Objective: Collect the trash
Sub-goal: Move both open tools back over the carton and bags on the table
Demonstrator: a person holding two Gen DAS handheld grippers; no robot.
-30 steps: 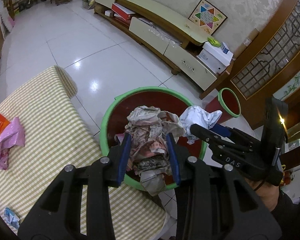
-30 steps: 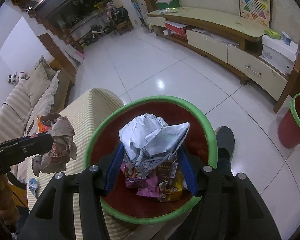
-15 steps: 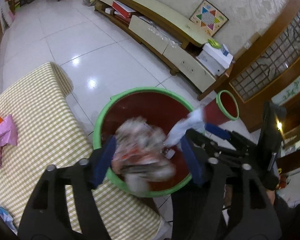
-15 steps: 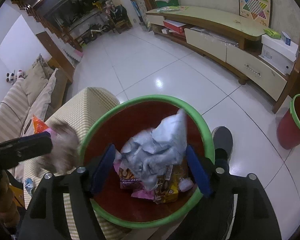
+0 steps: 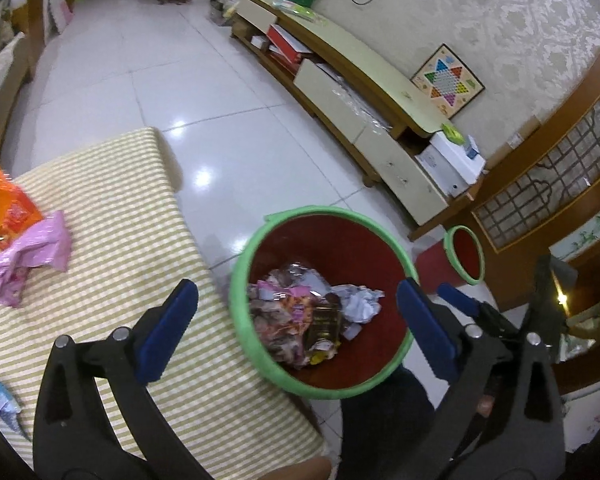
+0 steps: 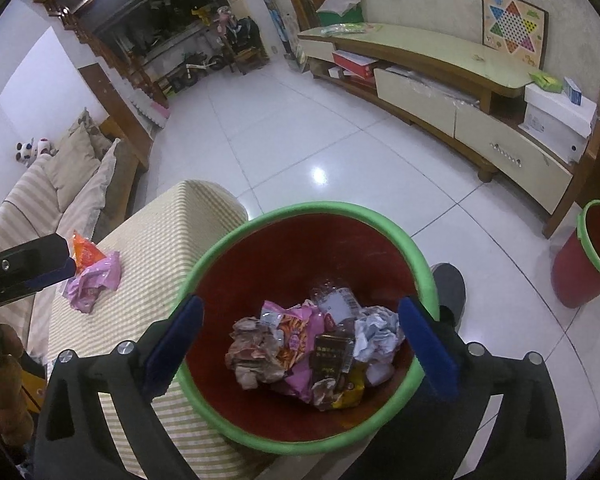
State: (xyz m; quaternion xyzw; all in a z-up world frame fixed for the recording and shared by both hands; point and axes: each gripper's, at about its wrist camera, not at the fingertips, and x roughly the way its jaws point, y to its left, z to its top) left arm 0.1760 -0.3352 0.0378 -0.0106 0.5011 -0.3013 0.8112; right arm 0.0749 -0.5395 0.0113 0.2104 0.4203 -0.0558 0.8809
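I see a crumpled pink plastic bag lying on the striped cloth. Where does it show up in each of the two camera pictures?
Left wrist view: pink bag at the far left edge, beside an orange wrapper.
Right wrist view: pink bag left of centre, smaller, just left of the bin.
Shared landmark: the green-rimmed red bin, to the bag's right in both.

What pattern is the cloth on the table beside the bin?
Yellow-and-white check on the tablecloth; clearest in the left wrist view.

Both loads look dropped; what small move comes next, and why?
Probably swing the left hand-held gripper toward the crumpled pink plastic bag on the yellow-striped tablecloth: its jaws are opening with nothing between them, and the green-rimmed red bin already holds the dropped wrappers.
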